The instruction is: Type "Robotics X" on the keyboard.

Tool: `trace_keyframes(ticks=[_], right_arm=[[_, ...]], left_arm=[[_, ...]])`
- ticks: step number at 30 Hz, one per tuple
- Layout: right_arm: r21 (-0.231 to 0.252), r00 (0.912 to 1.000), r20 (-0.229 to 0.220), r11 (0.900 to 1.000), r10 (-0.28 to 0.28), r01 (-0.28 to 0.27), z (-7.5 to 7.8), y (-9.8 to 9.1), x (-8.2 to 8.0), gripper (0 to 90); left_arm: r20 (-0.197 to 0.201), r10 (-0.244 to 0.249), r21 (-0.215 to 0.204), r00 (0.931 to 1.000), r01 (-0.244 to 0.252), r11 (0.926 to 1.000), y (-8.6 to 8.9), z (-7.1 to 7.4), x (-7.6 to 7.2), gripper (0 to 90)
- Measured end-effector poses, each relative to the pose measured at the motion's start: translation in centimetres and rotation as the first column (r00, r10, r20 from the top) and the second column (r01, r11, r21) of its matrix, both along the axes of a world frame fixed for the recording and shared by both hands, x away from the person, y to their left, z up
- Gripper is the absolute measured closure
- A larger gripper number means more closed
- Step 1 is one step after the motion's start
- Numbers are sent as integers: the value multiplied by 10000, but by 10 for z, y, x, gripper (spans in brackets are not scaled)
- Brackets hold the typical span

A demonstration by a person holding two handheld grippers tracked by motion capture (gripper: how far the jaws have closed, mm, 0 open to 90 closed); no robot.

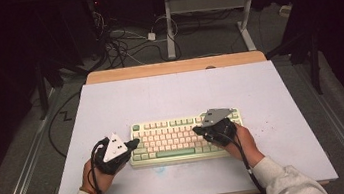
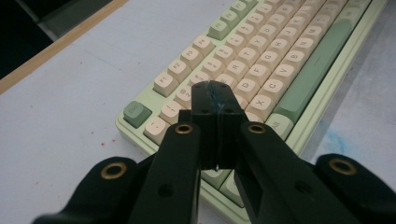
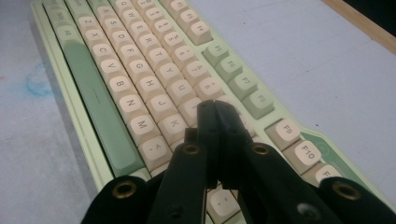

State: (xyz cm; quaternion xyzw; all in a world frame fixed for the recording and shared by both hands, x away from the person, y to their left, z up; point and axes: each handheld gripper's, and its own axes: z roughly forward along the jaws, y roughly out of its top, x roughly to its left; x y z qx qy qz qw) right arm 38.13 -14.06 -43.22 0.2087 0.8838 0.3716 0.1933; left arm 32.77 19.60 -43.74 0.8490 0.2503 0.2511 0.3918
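A pale green keyboard (image 1: 185, 138) with cream and green keys lies on the white table top (image 1: 170, 97), near the front. My left gripper (image 1: 134, 142) is at the keyboard's left end, shut with nothing between its jaws. In the left gripper view the closed tips (image 2: 214, 93) hover over the left-hand keys of the keyboard (image 2: 280, 56). My right gripper (image 1: 197, 130) is over the keyboard's right half, also shut and empty. Its closed tips (image 3: 215, 108) sit above the keys to the right of J and K on the keyboard (image 3: 140, 84). Whether either tip touches a key I cannot tell.
The white top rests on a wooden table whose far edge (image 1: 176, 66) shows behind. A faint blue stain (image 1: 159, 169) marks the surface in front of the keyboard. Past the table are cables (image 1: 122, 43) on the floor and a white desk frame (image 1: 208, 6).
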Motion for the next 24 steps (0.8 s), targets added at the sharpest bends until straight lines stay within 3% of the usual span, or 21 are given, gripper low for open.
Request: trace_keyframes(ticks=[15, 24], right_arm=[[-450, 9997, -168, 9989, 149, -156, -7, 15, 7, 900], [-630, 9995, -301, 9980, -43, 24, -10, 18, 12, 900]], left_arm=[[-72, -77, 59, 9999, 77, 10000, 0, -1, 0, 873], [-109, -85, 50, 9999, 86, 10000, 0, -2, 1, 873]])
